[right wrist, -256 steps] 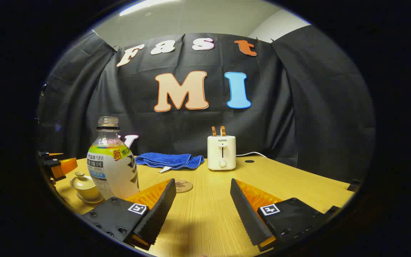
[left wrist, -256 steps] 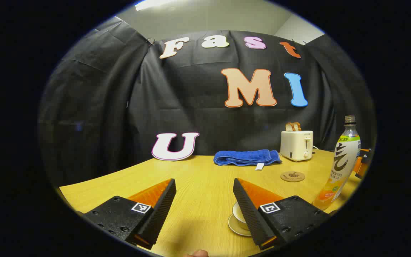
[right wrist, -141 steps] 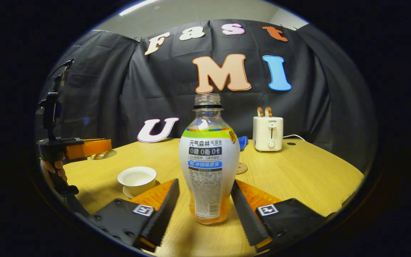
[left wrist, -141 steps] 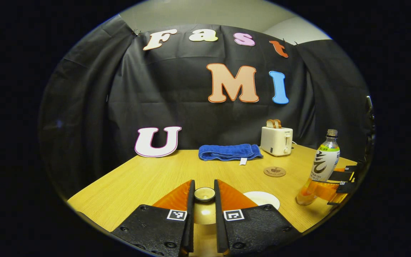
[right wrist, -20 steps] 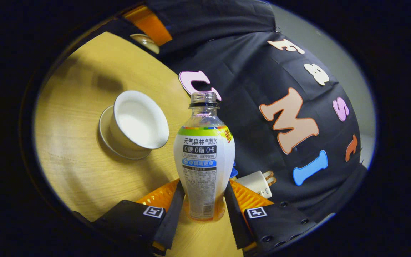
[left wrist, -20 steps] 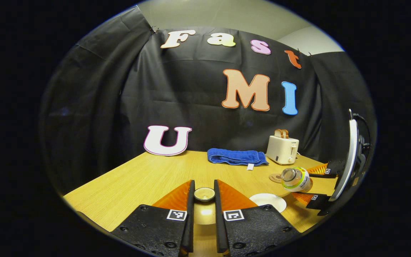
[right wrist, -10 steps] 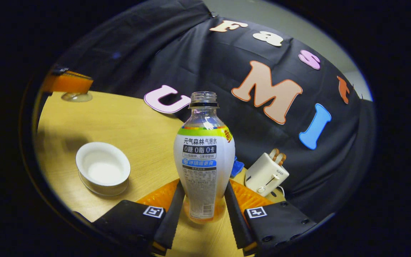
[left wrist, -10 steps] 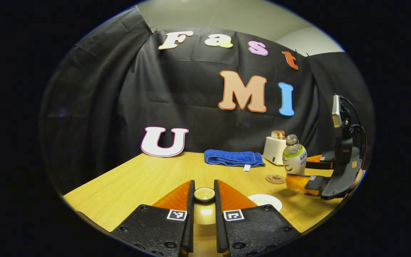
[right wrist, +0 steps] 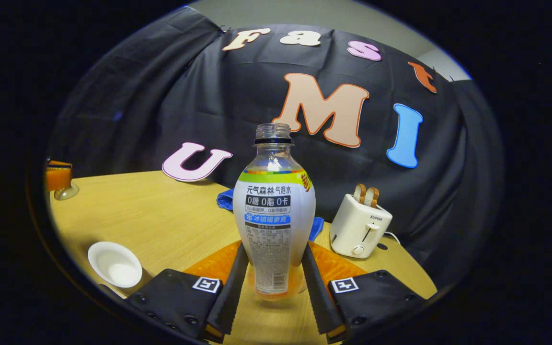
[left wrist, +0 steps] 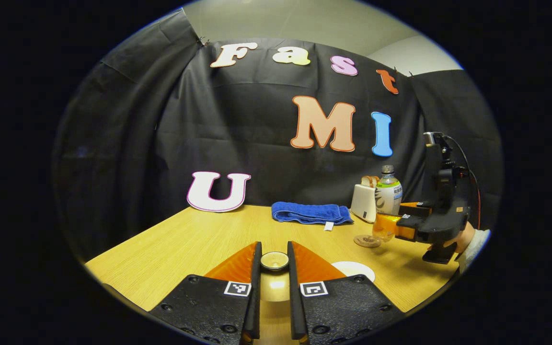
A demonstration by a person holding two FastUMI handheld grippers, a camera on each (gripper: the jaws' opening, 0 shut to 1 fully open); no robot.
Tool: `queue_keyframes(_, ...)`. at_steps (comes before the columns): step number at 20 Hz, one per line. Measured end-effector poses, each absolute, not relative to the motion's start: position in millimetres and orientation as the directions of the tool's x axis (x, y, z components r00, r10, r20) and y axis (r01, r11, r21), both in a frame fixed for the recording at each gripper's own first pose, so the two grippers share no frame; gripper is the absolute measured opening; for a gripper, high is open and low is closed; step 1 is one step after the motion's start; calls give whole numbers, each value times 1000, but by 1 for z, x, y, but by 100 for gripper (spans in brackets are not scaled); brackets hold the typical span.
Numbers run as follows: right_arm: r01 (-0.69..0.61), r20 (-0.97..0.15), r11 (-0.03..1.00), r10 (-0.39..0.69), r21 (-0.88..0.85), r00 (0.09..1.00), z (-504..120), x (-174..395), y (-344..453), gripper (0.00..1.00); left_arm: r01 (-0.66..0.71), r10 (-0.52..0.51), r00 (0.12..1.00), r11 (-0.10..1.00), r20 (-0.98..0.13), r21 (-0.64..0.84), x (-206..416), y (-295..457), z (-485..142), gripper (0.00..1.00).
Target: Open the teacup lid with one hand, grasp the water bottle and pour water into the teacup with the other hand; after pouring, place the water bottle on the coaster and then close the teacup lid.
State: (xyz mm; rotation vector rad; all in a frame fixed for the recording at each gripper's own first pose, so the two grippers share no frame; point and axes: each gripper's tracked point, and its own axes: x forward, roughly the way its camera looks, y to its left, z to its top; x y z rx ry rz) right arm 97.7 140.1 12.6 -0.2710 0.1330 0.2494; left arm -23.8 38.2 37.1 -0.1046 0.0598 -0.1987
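My left gripper (left wrist: 273,253) is shut on the knob of the teacup lid (left wrist: 274,261), held above the wooden table. The open white teacup (left wrist: 353,268) on its saucer sits just right of it, partly hidden by my finger. My right gripper (right wrist: 273,251) is shut on the lower body of the uncapped water bottle (right wrist: 275,211), which stands upright. In the left gripper view the bottle (left wrist: 388,194) hangs close over the round coaster (left wrist: 367,240); whether it touches, I cannot tell. The teacup (right wrist: 114,264) lies at the lower left of the right gripper view.
A cream toaster (right wrist: 360,225) with two slices of bread stands at the back right, close behind the bottle. A folded blue towel (left wrist: 310,213) lies along the back wall. A person's hand (left wrist: 463,237) holds the right gripper near the table's right edge.
The bottle has swung from tilted over the teacup back to upright and moved away toward the coaster and toaster. The left gripper keeps the lid still.
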Motion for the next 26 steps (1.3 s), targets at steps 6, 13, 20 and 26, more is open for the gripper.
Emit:
queue_keyframes(6, -199, -140, 971, 180, -133, 974, 7, 151, 128, 69, 201, -207, 977, 973, -47, -113, -24, 36, 37, 22)
queue_keyframes(13, -120, -186, 993, 118, 1, 975, -20, 181, 106, 69, 204, -212, 976, 971, -53, -127, -23, 38, 35, 22)
queue_keyframes(20, -123, -203, 992, 121, 3, 972, -39, 182, 108, 69, 208, -218, 974, 969, -61, -134, -22, 37, 33, 22)
queue_keyframes(26, -114, -199, 994, 112, 4, 974, -46, 175, 105, 68, 225, -236, 970, 964, -64, -143, -24, 30, 31, 23)
